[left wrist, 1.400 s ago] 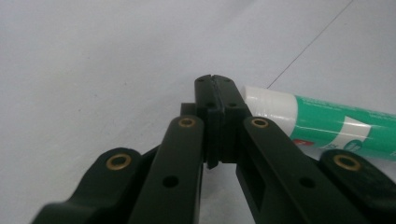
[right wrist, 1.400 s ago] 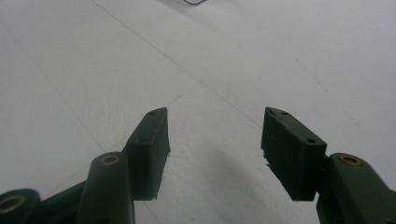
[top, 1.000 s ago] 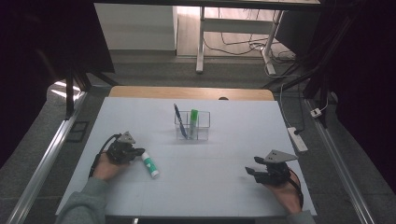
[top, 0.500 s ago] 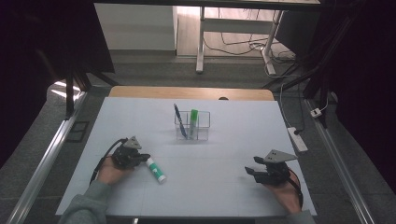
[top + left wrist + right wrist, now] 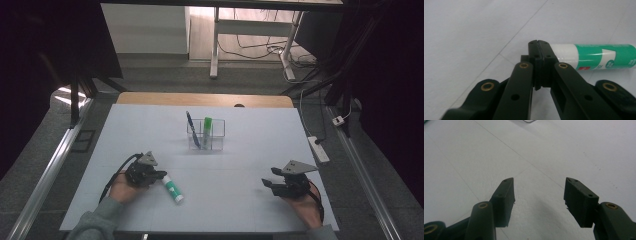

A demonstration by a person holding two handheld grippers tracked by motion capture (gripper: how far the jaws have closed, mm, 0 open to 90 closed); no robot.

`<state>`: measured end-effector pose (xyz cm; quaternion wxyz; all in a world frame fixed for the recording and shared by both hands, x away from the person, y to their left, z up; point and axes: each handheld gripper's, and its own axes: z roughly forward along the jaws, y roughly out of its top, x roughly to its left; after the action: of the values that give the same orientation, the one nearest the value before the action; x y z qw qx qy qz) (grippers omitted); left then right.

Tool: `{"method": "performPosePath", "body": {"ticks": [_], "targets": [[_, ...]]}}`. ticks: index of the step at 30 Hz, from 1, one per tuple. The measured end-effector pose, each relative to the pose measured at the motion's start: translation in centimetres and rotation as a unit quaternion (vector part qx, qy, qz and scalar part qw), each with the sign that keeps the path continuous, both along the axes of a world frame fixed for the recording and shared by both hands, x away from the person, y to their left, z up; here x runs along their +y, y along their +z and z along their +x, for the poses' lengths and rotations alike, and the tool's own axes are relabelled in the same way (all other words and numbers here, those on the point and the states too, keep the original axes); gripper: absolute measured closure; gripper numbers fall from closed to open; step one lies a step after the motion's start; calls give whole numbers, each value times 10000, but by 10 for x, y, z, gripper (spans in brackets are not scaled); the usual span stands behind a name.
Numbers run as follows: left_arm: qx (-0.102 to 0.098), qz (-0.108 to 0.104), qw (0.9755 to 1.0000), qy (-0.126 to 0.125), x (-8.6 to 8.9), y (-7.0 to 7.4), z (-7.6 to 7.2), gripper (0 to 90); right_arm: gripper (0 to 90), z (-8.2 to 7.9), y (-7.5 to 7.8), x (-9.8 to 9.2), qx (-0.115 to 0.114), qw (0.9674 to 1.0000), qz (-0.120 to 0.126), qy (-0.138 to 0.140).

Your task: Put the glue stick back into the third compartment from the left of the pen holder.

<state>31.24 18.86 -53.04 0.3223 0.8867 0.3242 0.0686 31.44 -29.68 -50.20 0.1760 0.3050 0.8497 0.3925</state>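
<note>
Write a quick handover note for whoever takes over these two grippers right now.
Left gripper: shut, empty, tips at the white end of the glue stick, which lies flat on the white table.
Right gripper: open, empty, low over the table near the right.
Clear organizer mid-table holds a blue pen and a green stick.
Done: those two are in. Probably left: grasp the glue stick and put it in.

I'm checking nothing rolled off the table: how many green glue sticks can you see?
2: one green-and-white glue stick lying on the white table by the left gripper; one green stick upright in the clear holder.
</note>
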Motion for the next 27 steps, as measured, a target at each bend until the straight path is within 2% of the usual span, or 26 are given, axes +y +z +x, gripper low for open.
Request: {"method": "performPosePath", "body": {"ticks": [10,19,24,27], "targets": [[80,-37,9999,-57,-10,1,-6,890,416,0,0,0,4,10000,13,2],[76,-47,9999,-76,-10,1,-6,890,416,1,0,0,-2,10000,10,11],[-13,-97,10000,3,-8,2,-7,889,416,0,0,1,-1,10000,7,6],[-133,-176,9996,147,-4,4,-7,889,416,0,0,1,-2,10000,7,-1]]}}
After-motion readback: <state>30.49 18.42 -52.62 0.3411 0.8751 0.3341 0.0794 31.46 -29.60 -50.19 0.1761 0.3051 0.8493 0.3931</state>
